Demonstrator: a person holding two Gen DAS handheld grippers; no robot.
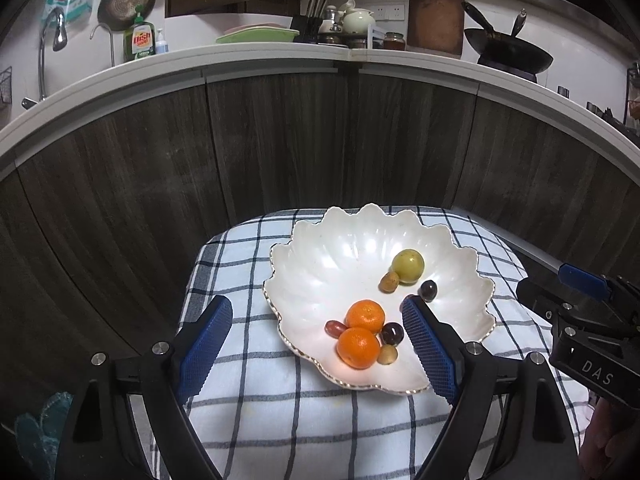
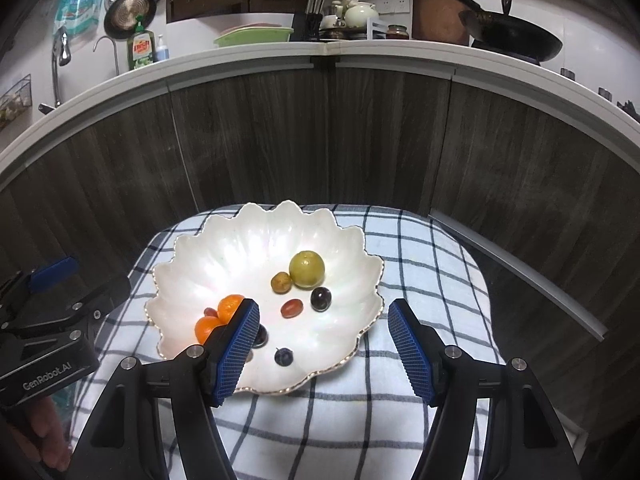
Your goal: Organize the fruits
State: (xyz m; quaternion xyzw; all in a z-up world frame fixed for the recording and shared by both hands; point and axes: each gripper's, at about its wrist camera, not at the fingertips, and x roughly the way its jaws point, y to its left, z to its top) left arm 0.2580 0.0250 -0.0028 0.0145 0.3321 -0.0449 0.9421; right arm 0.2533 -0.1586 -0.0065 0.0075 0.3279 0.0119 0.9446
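Checked cloth (image 1: 280,412), black wok (image 1: 508,50)

White bowl (image 1: 320,280), blue-checked cloth (image 1: 248,400), orange tangerines (image 1: 365,315)

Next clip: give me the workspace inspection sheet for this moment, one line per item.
Surface: blue-and-white checked cloth under the dish.
Job's things: white scalloped dish holding two oranges, a yellow-green fruit, a small brown fruit, a red oval fruit, and dark grapes.
Clutter: nothing seen on the cloth outside the dish.
Grippers: left gripper and right gripper both with jaws open and empty, above the dish's near edge.
Cables: nothing seen.
Surroundings: dark wood-grain cabinet fronts; counter with dish soap, wok, faucet.
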